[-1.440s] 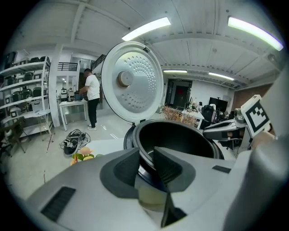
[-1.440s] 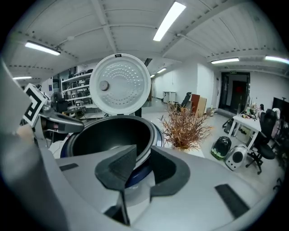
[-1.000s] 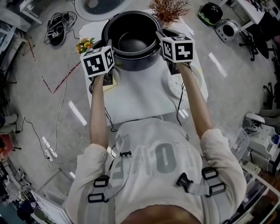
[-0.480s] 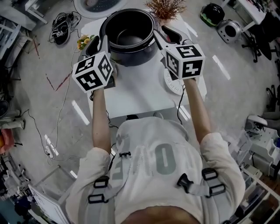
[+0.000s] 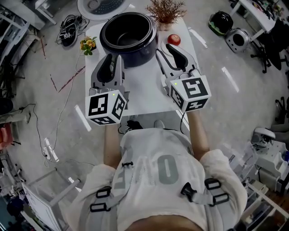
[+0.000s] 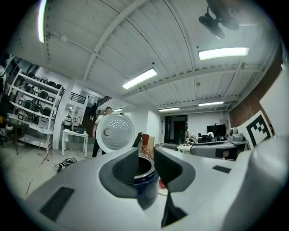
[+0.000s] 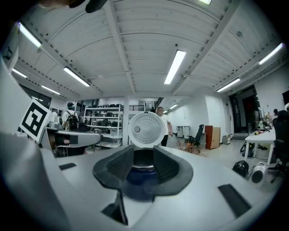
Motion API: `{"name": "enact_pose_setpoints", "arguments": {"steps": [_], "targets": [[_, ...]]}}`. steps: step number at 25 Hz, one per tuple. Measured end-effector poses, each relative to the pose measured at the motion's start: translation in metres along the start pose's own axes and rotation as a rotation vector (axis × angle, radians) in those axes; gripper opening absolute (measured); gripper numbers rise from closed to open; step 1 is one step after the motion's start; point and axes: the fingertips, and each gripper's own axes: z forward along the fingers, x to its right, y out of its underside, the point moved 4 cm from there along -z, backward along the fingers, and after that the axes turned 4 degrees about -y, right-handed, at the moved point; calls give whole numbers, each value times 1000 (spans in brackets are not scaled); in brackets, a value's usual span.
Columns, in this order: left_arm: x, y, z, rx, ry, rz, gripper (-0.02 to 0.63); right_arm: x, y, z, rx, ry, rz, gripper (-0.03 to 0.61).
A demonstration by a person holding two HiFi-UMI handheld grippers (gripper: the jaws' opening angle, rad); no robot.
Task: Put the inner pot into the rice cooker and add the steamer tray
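Observation:
The dark blue rice cooker [image 5: 128, 40] stands at the far end of the white table [image 5: 140, 94], its round white lid [image 5: 100, 5] swung open behind it. The black inner pot [image 5: 130, 28] sits inside it. Both grippers hang level over the table, drawn back from the cooker. My left gripper [image 5: 114, 57] has a narrow gap with nothing in it. The jaws of my right gripper [image 5: 162, 48] are opening, also empty. Each gripper view frames the cooker [image 6: 144, 176] [image 7: 142, 173] and lid [image 6: 115, 132] [image 7: 146, 129] between the jaws. No steamer tray shows.
A red apple [image 5: 174, 39], yellow flowers [image 5: 87, 44] and a dried plant [image 5: 165, 9] stand around the cooker. Cables and a black bag [image 5: 67, 29] lie on the floor to the left. Other appliances [image 5: 237, 38] sit at the right. A person [image 7: 165, 124] stands behind the lid.
Both grippers let go of the pot's rim, rose and drew back toward the near edge of the table. The pot stays in the cooker.

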Motion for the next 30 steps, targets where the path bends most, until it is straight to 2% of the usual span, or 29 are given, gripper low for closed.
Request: {"name": "enact_pose_setpoints", "arguments": {"steps": [3,6,11,21,25,28,30], "targets": [[20,15,-20,-10,1,12,91,-1,17,-28,-9,14,7,144],[39,30,-39,22,-22,20,91,2,38,-60,-20,28,25,143],[62,45,-50,9,-49,36,91,9,66,-101,-38,37,36,143],[77,58,-55,-7,-67,6,91,16,81,-119,-79,33,38,143],[78,69,-40,-85,-43,-78,92,28,88,-116,-97,53,60,145],[91,94,-27,-173,1,-164,93,51,106,-126,-128,88,140,160],[100,115,-17,-242,51,-228,124,70,122,-134,-156,140,196,160]]}}
